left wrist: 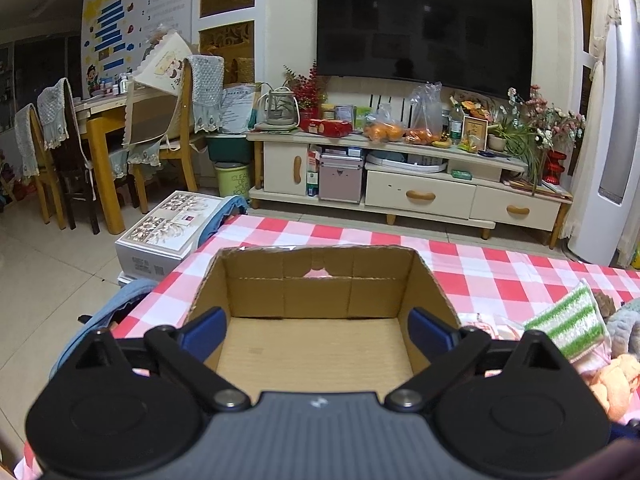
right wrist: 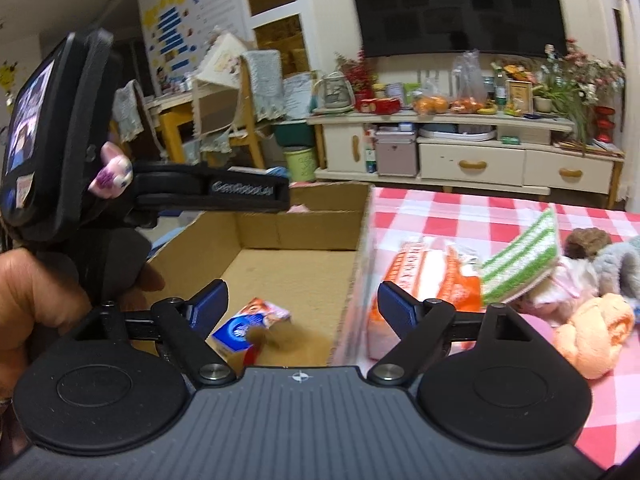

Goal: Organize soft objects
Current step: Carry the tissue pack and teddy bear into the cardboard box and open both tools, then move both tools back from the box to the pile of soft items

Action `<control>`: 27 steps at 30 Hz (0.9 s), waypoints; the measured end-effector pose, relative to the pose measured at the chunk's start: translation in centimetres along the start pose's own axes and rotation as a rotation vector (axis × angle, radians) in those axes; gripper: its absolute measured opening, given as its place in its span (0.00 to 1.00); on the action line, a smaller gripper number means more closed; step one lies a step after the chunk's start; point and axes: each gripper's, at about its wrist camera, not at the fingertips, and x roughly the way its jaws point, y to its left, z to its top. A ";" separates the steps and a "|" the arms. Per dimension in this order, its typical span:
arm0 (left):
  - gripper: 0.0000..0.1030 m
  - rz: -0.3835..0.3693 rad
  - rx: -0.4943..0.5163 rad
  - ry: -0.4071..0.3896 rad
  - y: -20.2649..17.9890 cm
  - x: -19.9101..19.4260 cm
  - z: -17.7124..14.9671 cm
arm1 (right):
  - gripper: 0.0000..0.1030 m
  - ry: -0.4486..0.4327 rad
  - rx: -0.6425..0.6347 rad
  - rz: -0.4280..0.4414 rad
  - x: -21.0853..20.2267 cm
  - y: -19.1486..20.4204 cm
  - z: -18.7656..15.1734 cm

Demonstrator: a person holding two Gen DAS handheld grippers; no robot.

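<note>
An open cardboard box (left wrist: 316, 300) stands on the red-checked tablecloth (left wrist: 500, 276). My left gripper (left wrist: 316, 330) is open and empty above the box's near end. In the right wrist view the box (right wrist: 288, 264) holds a small blue and pink packet (right wrist: 250, 326), blurred. My right gripper (right wrist: 302, 306) is open and empty over the box's right wall. The left gripper (right wrist: 224, 194) shows there from the side. To the right lie an orange and white pack (right wrist: 424, 276), a green striped cloth (right wrist: 520, 264), an orange plush (right wrist: 596, 332) and a grey plush (right wrist: 620, 264).
The green cloth (left wrist: 568, 320) and the orange plush (left wrist: 612, 384) show at the right edge of the left wrist view. A TV stand (left wrist: 408, 184) and dining chairs (left wrist: 72, 152) stand beyond the table. A white carton (left wrist: 168, 232) sits on the floor at left.
</note>
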 end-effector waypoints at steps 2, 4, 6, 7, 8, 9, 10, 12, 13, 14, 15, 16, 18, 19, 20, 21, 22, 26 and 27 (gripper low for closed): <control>0.95 -0.004 0.004 -0.001 -0.2 0.0 0.0 | 1.00 -0.014 0.020 -0.015 -0.5 -0.6 0.0; 0.95 -0.008 0.008 -0.003 -0.5 -0.1 0.1 | 1.00 -0.022 0.037 -0.036 -0.8 -1.1 -0.1; 0.95 -0.013 0.014 -0.004 -0.8 -0.2 0.1 | 1.00 -0.025 0.054 -0.054 -0.7 -1.5 -0.2; 0.95 -0.015 0.017 -0.005 -1.0 -0.2 0.1 | 1.00 -0.026 0.065 -0.060 -0.6 -2.0 -0.3; 0.95 -0.016 0.020 -0.005 -1.2 -0.3 0.1 | 1.00 -0.027 0.075 -0.065 -0.7 -2.2 -0.3; 0.95 -0.018 0.024 -0.005 -1.4 -0.3 0.1 | 1.00 -0.029 0.086 -0.071 -0.9 -2.5 -0.4; 0.95 -0.018 0.027 -0.005 -1.6 -0.3 0.1 | 1.00 -0.031 0.095 -0.077 -1.0 -2.7 -0.5; 0.96 -0.019 0.032 -0.005 -2.0 -0.3 0.1 | 1.00 -0.035 0.110 -0.088 -1.2 -3.2 -0.7; 0.96 -0.021 0.033 -0.005 -2.2 -0.3 0.2 | 1.00 -0.037 0.117 -0.092 -1.4 -3.4 -0.8; 0.96 -0.023 0.035 -0.005 -2.4 -0.3 0.2 | 1.00 -0.038 0.121 -0.096 -1.3 -3.5 -0.9; 0.96 -0.025 0.037 -0.005 -2.7 -0.3 0.2 | 1.00 -0.038 0.125 -0.102 -1.4 -3.6 -0.9; 0.96 -0.027 0.040 -0.005 -2.9 -0.4 0.2 | 1.00 -0.038 0.129 -0.106 -1.6 -3.5 -1.1; 0.96 -0.031 0.047 -0.006 -3.4 -0.4 0.1 | 1.00 -0.037 0.139 -0.114 -1.8 -3.8 -1.3; 0.96 -0.033 0.051 -0.005 -3.6 -0.4 0.1 | 1.00 -0.037 0.145 -0.119 -1.5 -3.7 -1.2; 0.96 -0.035 0.054 -0.005 -3.9 -0.4 0.1 | 1.00 -0.038 0.151 -0.123 -1.6 -3.8 -1.3; 0.96 -0.037 0.058 -0.005 -4.2 -0.4 0.1 | 1.00 -0.039 0.157 -0.127 -1.6 -3.8 -1.3; 0.96 -0.038 0.062 -0.005 -4.4 -0.4 0.1 | 1.00 -0.041 0.162 -0.130 -1.7 -4.0 -1.3; 0.96 -0.042 0.080 -0.003 -5.4 -0.6 -0.1 | 1.00 -0.052 0.179 -0.149 -2.1 -4.1 -1.5; 0.96 -0.043 0.083 -0.003 -5.7 -0.6 -0.2 | 1.00 -0.054 0.182 -0.153 -2.0 -4.1 -1.5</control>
